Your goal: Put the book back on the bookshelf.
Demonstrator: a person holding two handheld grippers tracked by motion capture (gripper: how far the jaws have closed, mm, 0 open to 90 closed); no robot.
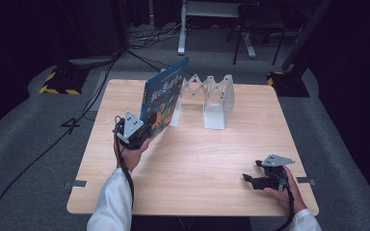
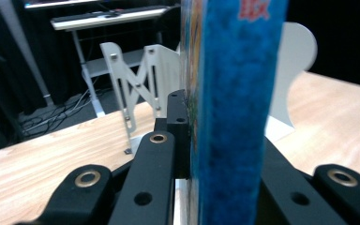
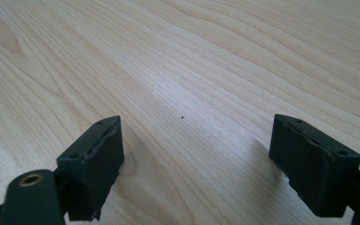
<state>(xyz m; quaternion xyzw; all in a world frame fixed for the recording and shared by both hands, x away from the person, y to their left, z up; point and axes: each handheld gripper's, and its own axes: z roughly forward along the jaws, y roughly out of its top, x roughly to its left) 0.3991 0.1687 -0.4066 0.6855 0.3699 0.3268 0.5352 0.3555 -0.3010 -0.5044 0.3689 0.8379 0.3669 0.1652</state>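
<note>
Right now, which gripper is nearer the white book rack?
Left. The left gripper holds the blue book up beside the white book rack; the right gripper sits open at the table's near-right edge, well away.

Light wood tabletop (image 1: 192, 159), pale grain, small dark speck on it in right gripper view. All else placed rel. to tabletop: dark grey carpet floor (image 1: 24, 144) around it on every side. Black cables (image 1: 53, 139) run over floor off its left edge & bunch up beyond far edge. Black base w/ yellow-black hazard stripes (image 1: 58, 83) past far-left corner; similar dark base (image 1: 289, 82) past far-right corner. White desk frame (image 1: 212, 14) w/ upright leg further back, centre. Small metal brackets (image 1: 78, 184) at near-left and near-right edges.
</note>
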